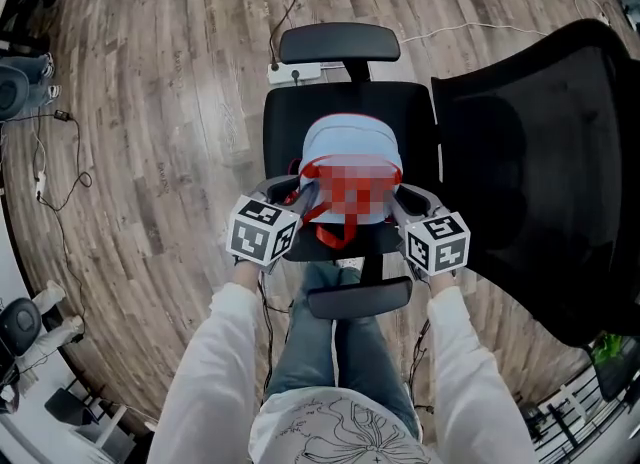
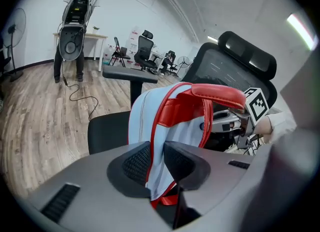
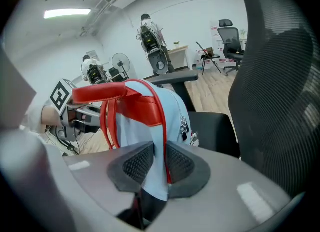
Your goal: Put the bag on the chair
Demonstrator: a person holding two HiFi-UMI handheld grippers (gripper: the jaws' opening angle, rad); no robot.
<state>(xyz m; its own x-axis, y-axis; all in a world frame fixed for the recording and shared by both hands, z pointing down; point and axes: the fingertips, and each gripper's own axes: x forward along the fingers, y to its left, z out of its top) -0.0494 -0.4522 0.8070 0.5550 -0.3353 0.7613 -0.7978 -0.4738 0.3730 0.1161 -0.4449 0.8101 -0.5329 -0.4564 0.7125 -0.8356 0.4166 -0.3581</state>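
White sleeves [image 1: 215, 372] of the person reach from the bottom edge toward the black office chair [image 1: 400, 107], each hand carrying one gripper

1. At the near-left edge of the chair seat, the left gripper [image 1: 287, 190] has its jaws closed on the backpack [image 1: 350, 147]. In the left gripper view both pads press on a fold of light-blue fabric edged with red trim
2. At the near-right edge of the chair seat, the right gripper [image 1: 405, 197] pinches the opposite side of the backpack, with light-blue fabric and a red strap clamped between its pads
3. The backpack stands upright over the middle of the chair seat, between the far armrest [image 1: 339, 44] and the near armrest [image 1: 358, 299], beside the mesh backrest [image 1: 540, 152]. Whether its base touches the seat cannot be told
4. The red top handle [image 2: 220, 93] arches across the backpack between the two grippers
5. A white power strip [image 1: 295, 73] lies on the wooden floor [image 1: 150, 102] just beyond the far armrest of the chair
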